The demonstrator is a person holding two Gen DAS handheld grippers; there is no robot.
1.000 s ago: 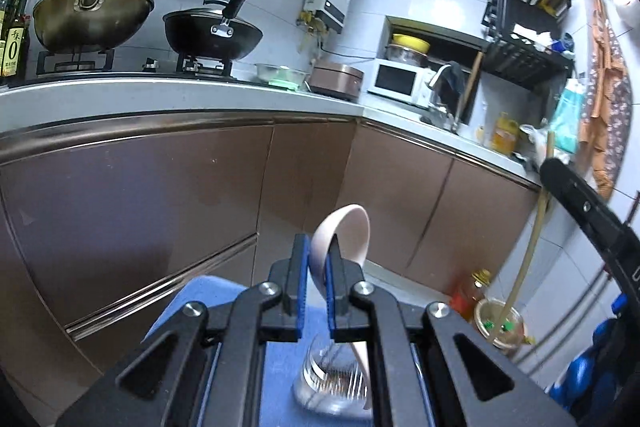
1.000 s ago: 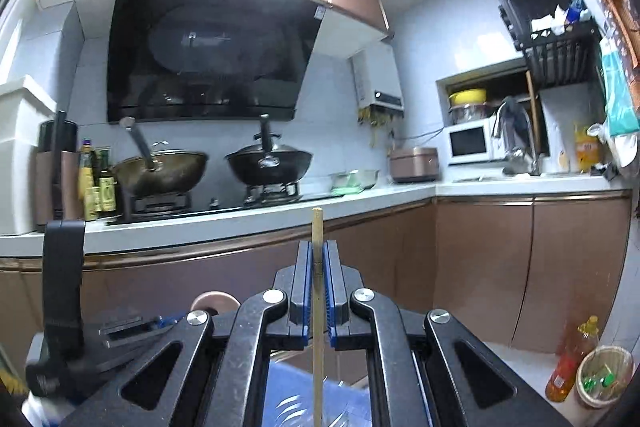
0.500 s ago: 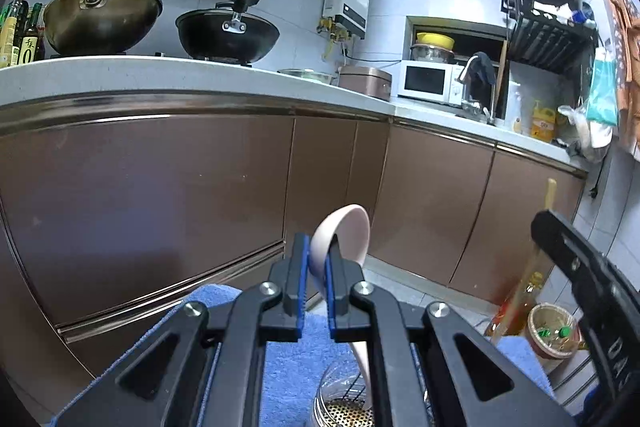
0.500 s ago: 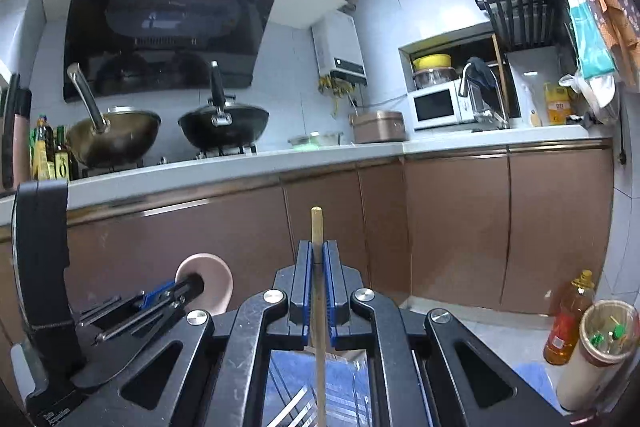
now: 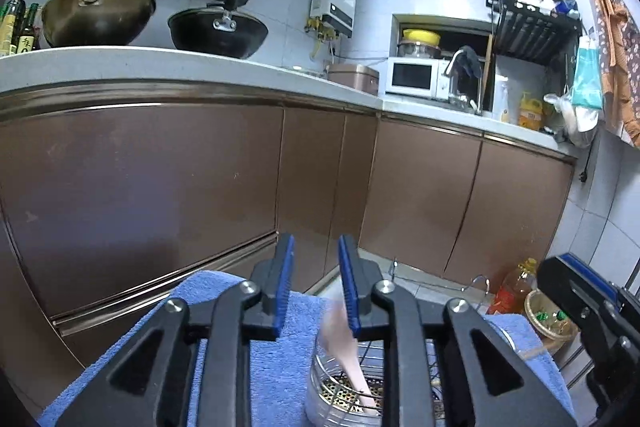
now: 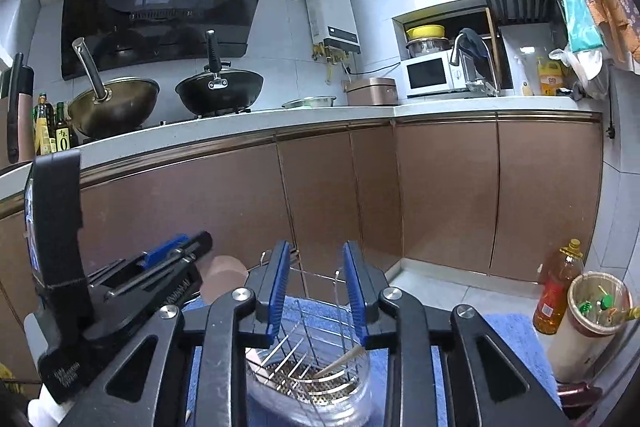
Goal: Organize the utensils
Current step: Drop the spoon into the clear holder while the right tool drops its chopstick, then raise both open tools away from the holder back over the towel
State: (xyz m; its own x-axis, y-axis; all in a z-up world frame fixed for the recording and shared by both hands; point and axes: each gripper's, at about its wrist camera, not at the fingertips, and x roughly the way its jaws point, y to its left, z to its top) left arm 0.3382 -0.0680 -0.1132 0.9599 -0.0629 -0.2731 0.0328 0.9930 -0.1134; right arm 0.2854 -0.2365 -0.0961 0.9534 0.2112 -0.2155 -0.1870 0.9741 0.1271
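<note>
At lower frame, our left gripper (image 5: pixel 316 291) and right gripper (image 6: pixel 316 291) have just opened their fingers, gripping nothing; spoon (image 5: pixel 346 351) and chopstick (image 6: pixel 340 361) sit in the holder (image 6: pixel 312 391).

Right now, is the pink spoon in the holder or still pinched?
In. The pink spoon leans inside the utensil holder, and the left tool has just opened, its pads apart.

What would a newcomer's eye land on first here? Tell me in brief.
First, the two open sets of blue-padded fingers low in each view, the left gripper and right gripper, whose fingers have just been opening. Below them, a clear utensil holder on a blue towel, with a pink spoon and a chopstick dropped in.
</note>
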